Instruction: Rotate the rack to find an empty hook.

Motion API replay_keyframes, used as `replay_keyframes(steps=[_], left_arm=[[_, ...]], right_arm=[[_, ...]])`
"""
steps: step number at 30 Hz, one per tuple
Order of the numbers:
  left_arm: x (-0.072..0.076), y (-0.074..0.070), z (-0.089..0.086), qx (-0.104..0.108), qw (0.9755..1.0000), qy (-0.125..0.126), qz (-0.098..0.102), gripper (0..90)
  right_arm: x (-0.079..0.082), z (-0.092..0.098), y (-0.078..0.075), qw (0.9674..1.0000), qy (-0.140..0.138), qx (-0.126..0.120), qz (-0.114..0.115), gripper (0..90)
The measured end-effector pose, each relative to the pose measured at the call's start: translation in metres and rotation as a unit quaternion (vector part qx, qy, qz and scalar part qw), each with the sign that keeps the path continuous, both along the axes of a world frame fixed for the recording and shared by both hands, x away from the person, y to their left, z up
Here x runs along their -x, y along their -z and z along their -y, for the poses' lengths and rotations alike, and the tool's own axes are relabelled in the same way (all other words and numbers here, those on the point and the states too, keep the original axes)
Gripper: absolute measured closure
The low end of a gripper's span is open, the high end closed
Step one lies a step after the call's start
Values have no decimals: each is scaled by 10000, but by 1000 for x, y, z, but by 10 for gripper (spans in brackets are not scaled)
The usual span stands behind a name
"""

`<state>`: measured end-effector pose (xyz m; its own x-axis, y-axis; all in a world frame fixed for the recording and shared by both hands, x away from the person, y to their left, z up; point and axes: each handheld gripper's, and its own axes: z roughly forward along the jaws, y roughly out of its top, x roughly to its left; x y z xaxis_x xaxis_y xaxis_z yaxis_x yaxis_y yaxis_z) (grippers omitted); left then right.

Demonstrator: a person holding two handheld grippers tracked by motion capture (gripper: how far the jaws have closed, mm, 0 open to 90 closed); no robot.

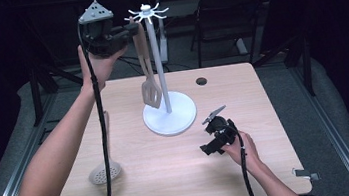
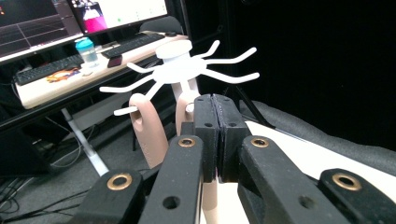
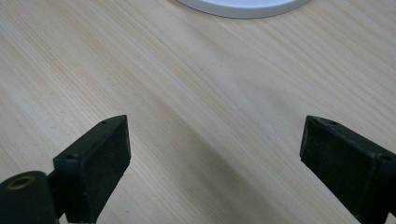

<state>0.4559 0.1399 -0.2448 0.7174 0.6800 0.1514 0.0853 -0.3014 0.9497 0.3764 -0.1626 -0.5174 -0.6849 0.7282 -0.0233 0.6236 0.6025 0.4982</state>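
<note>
A white utensil stand [image 1: 170,113] with a ring of hooks [image 2: 180,65] on top rises from the middle of the wooden table [image 1: 139,193]. A beige slotted spatula [image 1: 150,88] hangs from it, and a hook seems to pass through the hole in its handle [image 2: 142,128]. My left gripper [image 1: 130,31] is raised beside that handle, just under the hooks. Its pads [image 2: 215,135] are pressed together with nothing between them. A beige skimmer [image 1: 105,173] lies on the table at the front left. My right gripper [image 3: 215,154] is open just above the bare wood near the stand's base [image 3: 243,7].
The table has a round cable hole [image 1: 201,81] at the back right and a small clip [image 1: 305,172] on its right edge. A chair [image 1: 232,10] stands behind it. Off to the side is a desk with monitors, keyboards and a teal cup [image 2: 86,49].
</note>
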Motion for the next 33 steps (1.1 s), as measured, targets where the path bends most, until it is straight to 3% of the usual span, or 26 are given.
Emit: replay_keyframes(steps=[5, 7, 17, 33], left_arm=[[-2, 0, 0, -32, 10000, -83, 31, 890], [-4, 0, -2, -9, 9999, -133, 4, 891], [-13, 4, -7, 41, 9995, -295, -79, 891], [-20, 3, -10, 104, 9991, -389, -139, 891]], right_arm=[[0, -1, 0, 10000, 14, -32, 7, 84], [0, 0, -1, 10000, -15, 72, 1, 84], [0, -1, 1, 10000, 24, -61, -22, 84], [0, -1, 0, 10000, 16, -19, -35, 85]])
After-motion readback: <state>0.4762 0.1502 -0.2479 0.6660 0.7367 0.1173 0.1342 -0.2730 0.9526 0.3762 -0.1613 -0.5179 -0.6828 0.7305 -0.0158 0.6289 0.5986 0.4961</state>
